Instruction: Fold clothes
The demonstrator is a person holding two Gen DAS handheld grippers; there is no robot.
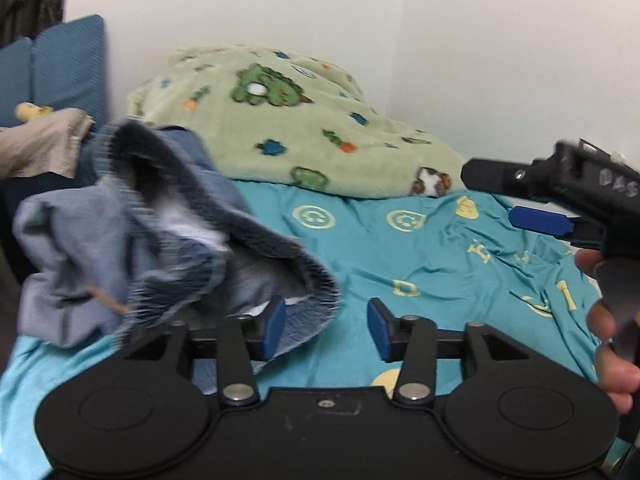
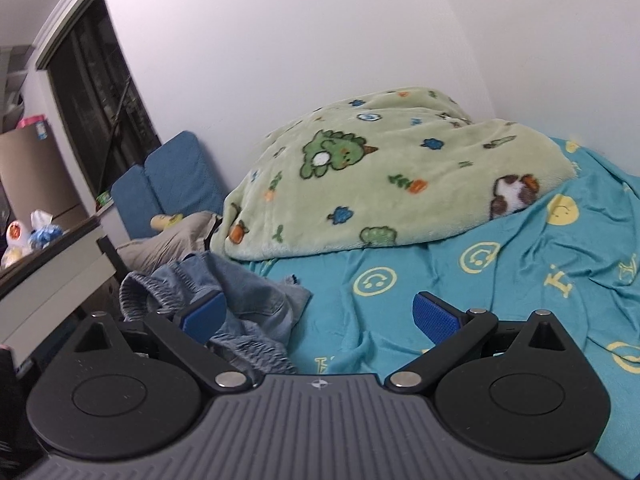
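A crumpled blue denim garment lies in a heap on the left side of the bed, blurred in the left wrist view; it also shows in the right wrist view. My left gripper is open, its left pad against the garment's frayed edge, nothing between the pads. My right gripper is open and empty above the teal sheet, its left pad in front of the denim. The right gripper also shows at the right of the left wrist view, held in a hand.
A green fleece blanket with dinosaur prints is bunched at the back of the bed against the white wall. Blue cushions and a beige cloth sit at the left. A grey ledge runs beside the bed.
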